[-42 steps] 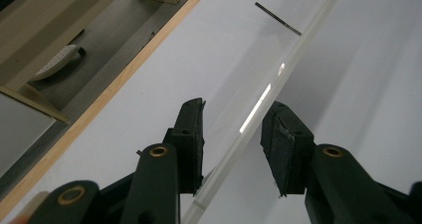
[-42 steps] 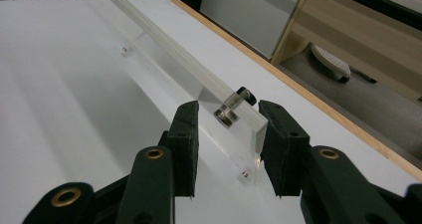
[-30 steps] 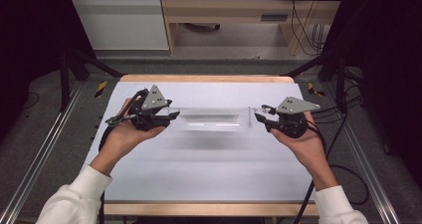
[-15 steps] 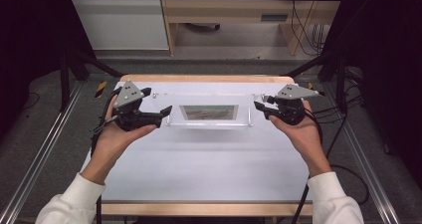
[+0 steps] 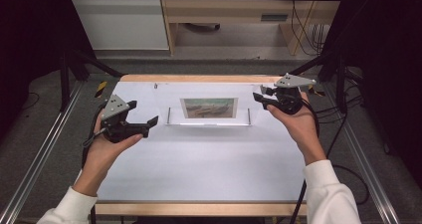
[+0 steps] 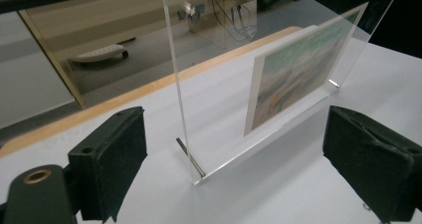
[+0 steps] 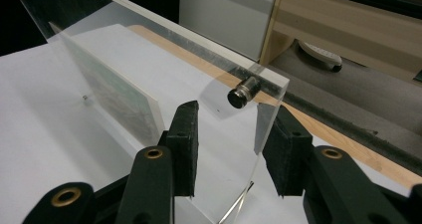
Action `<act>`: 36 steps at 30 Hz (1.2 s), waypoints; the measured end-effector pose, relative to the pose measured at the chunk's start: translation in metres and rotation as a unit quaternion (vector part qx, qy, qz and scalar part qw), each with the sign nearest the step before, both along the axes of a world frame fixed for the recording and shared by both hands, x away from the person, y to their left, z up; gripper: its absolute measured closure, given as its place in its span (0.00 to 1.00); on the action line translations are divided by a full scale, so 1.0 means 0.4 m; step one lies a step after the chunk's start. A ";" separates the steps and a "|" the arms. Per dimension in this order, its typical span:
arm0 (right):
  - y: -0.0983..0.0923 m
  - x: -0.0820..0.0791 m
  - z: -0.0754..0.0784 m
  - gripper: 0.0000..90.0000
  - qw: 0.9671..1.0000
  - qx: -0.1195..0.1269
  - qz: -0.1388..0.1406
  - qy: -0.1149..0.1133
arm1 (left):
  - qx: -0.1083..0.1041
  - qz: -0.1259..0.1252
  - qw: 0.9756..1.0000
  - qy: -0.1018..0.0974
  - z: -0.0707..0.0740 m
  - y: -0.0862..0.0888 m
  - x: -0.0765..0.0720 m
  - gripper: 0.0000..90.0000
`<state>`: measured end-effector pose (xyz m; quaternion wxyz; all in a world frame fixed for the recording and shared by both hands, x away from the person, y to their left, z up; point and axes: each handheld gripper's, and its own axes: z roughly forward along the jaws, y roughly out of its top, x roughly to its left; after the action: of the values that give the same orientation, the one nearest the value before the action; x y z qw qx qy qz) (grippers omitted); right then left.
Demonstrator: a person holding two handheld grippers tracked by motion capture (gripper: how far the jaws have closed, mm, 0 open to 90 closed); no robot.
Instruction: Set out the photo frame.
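1. The clear acrylic picture frame (image 5: 209, 109) stands upright on its long bottom edge on the white table (image 5: 199, 169), toward the far side. A landscape print (image 5: 209, 107) sits sandwiched at its middle.

2. The left gripper (image 5: 144, 126) has just been opening. Its jaws stand wide and hold nothing. In the left gripper view the frame's near vertical edge (image 6: 179, 104) lies ahead of the pads (image 6: 112, 159), apart from both.

3. The right gripper (image 5: 260, 95) is at the frame's right end. In the right gripper view the panel's edge (image 7: 263, 129) passes between the two pads (image 7: 186, 144), just below a metal corner standoff (image 7: 244, 90). The far pad seems to lie against the panel. A sliver of gap shows at the near pad, so a firm clamp cannot be confirmed.

4. The step in hand appears to be standing the frame up and letting it go.

5. Keep the right gripper level and motionless until the frame is judged stable. A thin upright panel is likely to tip forward or back at a slight push.

6. Open the right jaws evenly, so that neither pad drags the panel sideways.

7. Draw the gripper straight away along the frame's length. Clear the standoff and avoid the print area.

8. Keep the left gripper near the left end, jaws wide, ready to catch a lean.
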<state>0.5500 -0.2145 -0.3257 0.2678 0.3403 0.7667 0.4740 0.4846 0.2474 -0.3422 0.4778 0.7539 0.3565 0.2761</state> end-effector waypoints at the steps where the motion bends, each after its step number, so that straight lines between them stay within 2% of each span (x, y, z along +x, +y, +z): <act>1: 0.000 0.004 0.001 0.67 1.000 0.002 -0.001 0.002 | -0.003 0.002 1.000 0.002 -0.011 0.003 -0.001 0.10; 6: 0.000 0.021 0.003 0.67 1.000 0.004 -0.002 0.006 | -0.003 0.004 1.000 0.011 -0.056 0.011 -0.004 0.10; 7: 0.000 0.024 0.004 0.67 1.000 0.006 -0.004 0.008 | -0.002 0.004 1.000 0.023 -0.083 0.013 -0.005 0.10; 8: 0.000 0.024 0.004 0.67 1.000 0.006 -0.004 0.008 | -0.002 0.004 1.000 0.023 -0.083 0.013 -0.005 0.10; 9: 0.001 0.030 0.005 0.67 1.000 0.009 -0.006 0.011 | 0.001 0.003 1.000 0.031 -0.112 0.015 -0.006 0.10; 10: 0.001 0.030 0.005 0.67 1.000 0.009 -0.006 0.011 | 0.001 0.003 1.000 0.031 -0.112 0.015 -0.006 0.10; 11: 0.000 0.036 0.006 0.67 1.000 0.010 -0.007 0.013 | 0.008 0.003 0.999 0.043 -0.135 0.016 -0.005 0.10; 12: 0.000 0.036 0.006 0.67 1.000 0.010 -0.007 0.013 | 0.008 0.003 0.999 0.043 -0.135 0.016 -0.005 0.10; 14: 0.001 0.045 0.006 0.67 1.000 0.013 -0.010 0.016 | 0.025 0.002 0.998 0.053 -0.159 0.015 -0.004 0.09; 18: 0.000 0.056 0.005 0.66 1.000 0.019 -0.010 0.017 | 0.036 0.003 0.997 0.069 -0.187 0.014 0.000 0.09; 25: 0.000 0.073 0.004 0.66 0.999 0.029 -0.015 0.022 | 0.050 0.003 0.995 0.086 -0.222 0.011 0.004 0.09; 27: 0.001 0.076 0.004 0.66 0.999 0.032 -0.017 0.023 | 0.058 0.003 0.995 0.087 -0.227 0.011 0.004 0.09; 36: 0.003 0.096 0.000 0.65 0.998 0.044 -0.028 0.026 | 0.068 0.012 0.993 0.094 -0.245 0.019 0.010 0.09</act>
<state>0.5884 -0.2135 -0.3258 0.2452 0.3854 0.7420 0.4907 0.4886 0.2550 -0.4402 0.3869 0.8028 0.3891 0.2332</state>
